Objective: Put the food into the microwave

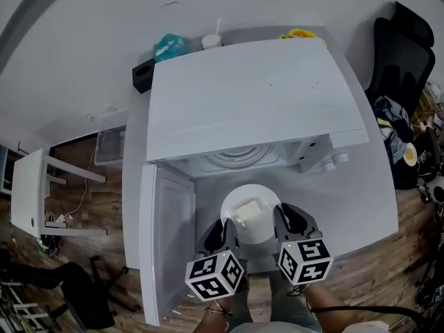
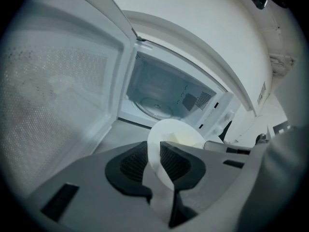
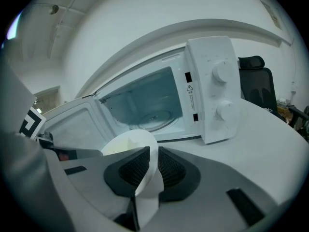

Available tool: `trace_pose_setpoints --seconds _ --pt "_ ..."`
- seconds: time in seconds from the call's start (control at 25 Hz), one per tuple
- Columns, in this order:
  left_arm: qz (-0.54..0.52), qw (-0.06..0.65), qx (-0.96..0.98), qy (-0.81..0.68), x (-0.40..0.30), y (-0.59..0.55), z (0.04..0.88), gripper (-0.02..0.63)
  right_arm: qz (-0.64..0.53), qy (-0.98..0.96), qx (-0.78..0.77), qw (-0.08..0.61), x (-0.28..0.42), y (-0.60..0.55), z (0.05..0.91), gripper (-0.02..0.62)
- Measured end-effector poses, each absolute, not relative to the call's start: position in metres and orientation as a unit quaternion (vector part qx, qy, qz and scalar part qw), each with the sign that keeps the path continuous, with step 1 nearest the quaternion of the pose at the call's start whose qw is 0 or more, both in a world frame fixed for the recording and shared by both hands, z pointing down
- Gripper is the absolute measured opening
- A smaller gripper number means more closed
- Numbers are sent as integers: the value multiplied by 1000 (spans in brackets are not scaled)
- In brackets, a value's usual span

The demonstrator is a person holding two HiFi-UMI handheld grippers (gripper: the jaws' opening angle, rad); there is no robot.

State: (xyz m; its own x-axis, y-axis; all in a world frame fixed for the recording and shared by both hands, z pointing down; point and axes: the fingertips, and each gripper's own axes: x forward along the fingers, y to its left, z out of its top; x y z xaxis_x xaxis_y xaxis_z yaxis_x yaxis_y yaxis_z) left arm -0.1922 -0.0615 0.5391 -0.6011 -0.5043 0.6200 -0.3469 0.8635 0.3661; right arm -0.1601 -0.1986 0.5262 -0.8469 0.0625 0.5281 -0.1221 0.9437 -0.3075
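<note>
No words, brands or numbers are legible anywhere. The white microwave [image 3: 212, 88] has a small label [image 3: 190, 94] on the front of its control panel, left of the knobs. The label shows a warning triangle above lines of print too fine to read. The marker cube [image 1: 215, 275] on the left gripper [image 1: 225, 233] and the marker cube [image 1: 304, 260] on the right gripper [image 1: 283, 222] bear black-and-white square code patterns, not letters. A teal packet [image 1: 170, 46] behind the microwave has pale print, too blurred to read.
</note>
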Motion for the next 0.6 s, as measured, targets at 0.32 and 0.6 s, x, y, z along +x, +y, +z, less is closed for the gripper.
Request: trace_pose_setpoints --seconds 0.32,0.6 --pt "-124 354 236 -896 -218 -60 515 83 161 -952 7 260 -189 -199 504 66" --pt "-123 347 233 -900 -234 -62 511 83 156 -955 -3 254 -206 -200 497 66"
